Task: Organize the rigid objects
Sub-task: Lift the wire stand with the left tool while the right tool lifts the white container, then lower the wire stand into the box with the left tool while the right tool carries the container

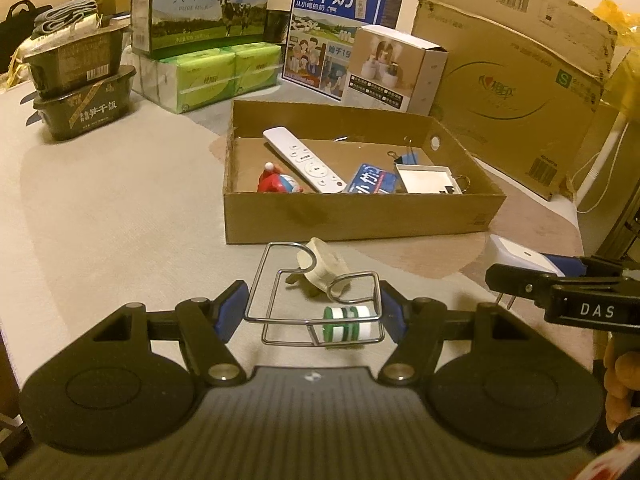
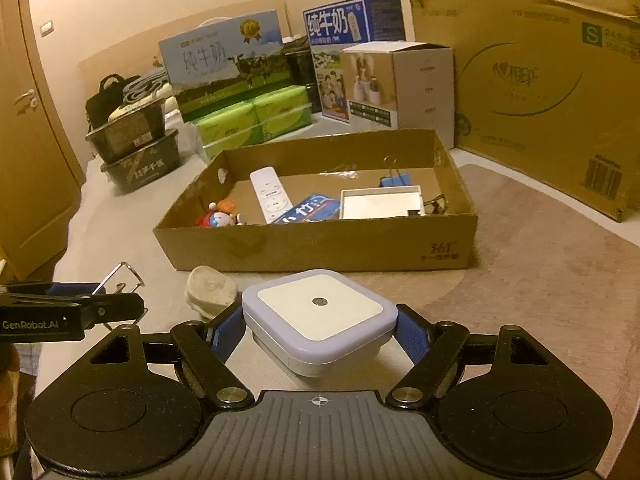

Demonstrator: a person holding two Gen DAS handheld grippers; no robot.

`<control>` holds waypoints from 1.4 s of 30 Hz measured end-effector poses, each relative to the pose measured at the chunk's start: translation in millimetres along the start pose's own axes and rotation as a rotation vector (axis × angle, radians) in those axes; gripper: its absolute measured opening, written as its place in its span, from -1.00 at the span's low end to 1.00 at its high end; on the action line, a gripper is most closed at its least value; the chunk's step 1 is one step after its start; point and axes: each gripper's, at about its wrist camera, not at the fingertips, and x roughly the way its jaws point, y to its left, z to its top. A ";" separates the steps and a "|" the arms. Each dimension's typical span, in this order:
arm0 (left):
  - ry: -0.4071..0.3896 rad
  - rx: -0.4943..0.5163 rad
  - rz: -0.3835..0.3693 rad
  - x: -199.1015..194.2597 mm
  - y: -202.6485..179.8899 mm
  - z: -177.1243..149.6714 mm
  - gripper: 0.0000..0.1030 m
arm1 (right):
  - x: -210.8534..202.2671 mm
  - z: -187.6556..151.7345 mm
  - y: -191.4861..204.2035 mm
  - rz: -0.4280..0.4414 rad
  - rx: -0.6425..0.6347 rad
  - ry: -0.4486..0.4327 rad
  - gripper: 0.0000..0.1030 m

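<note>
Right wrist | left tool (image 2: pixel 120 312) "GenRobot.AI" | cardboard tray (image 2: pixel 320 248) "361°"

1. A plain cream wall (image 2: pixel 140 20) is seen at the back, washed in warm, dim yellowish light.
2. A wooden door (image 2: pixel 28 128) with a metal handle is set at the left in the right wrist view, and a white wall switch (image 2: pixel 47 28) is mounted beside it.
3. The foreground is covered by a pale grey surface (image 1: pixel 100 208) with a brownish patch (image 2: pixel 540 280) towards the right.
4. A black bag (image 2: pixel 106 94) is placed far back by the wall.
</note>
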 end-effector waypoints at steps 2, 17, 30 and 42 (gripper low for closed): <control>-0.004 0.003 0.003 -3.4 -2.7 -0.1 0.28 | -4.2 -0.9 -1.9 -0.004 0.002 -0.003 0.53; -0.022 0.033 0.008 -17.1 -21.2 5.6 0.28 | -23.1 -0.7 -15.4 -0.026 0.018 -0.021 0.53; -0.023 0.054 0.003 -13.4 -29.3 13.9 0.28 | -24.0 5.3 -23.7 -0.031 0.028 -0.028 0.53; -0.038 0.080 -0.008 -6.2 -36.0 34.6 0.28 | -20.3 26.5 -36.1 -0.047 0.018 -0.046 0.53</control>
